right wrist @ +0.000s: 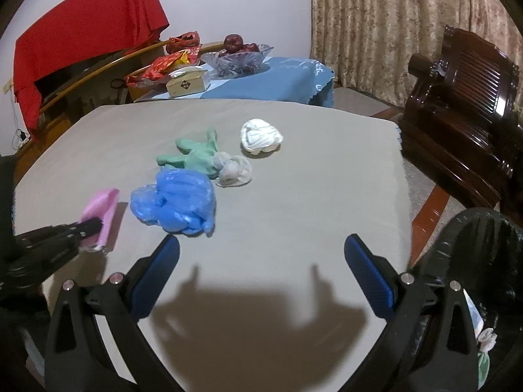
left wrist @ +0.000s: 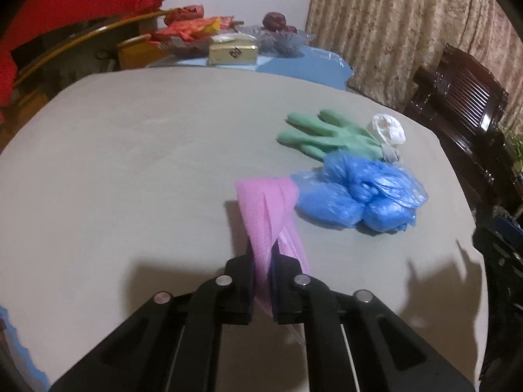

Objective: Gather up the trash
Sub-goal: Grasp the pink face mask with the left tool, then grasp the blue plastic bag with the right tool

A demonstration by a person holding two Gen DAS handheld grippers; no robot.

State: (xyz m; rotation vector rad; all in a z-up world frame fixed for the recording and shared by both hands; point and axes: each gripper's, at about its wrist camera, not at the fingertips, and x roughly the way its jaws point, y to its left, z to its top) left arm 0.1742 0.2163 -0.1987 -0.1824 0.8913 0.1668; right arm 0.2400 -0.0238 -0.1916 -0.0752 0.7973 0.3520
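Your left hand-held gripper (left wrist: 263, 281) sits low over the near part of the grey table (left wrist: 130, 163), jaws clamped tight on a pink piece of trash (left wrist: 268, 209) that stands up and leans forward out of the grip. From the right wrist view, that same pink piece (right wrist: 99, 210) shows at the far left, pinched in the left hand-held gripper (right wrist: 93, 225) just above the tabletop. Your right hand-held gripper (right wrist: 261, 254) hovers over the table's near edge with its blue-padded fingers (right wrist: 157, 274) spread wide, nothing between them. Just beside the pink piece lies a crumpled blue plastic bag (left wrist: 359, 192); behind it, touching, a green glove (left wrist: 327, 134) lies flat, with a greyish wad (right wrist: 233, 170) at its cuff. A white crumpled wad (right wrist: 260, 135) sits slightly apart beyond that. A black-lined bin (right wrist: 474, 261) stands by your right side.
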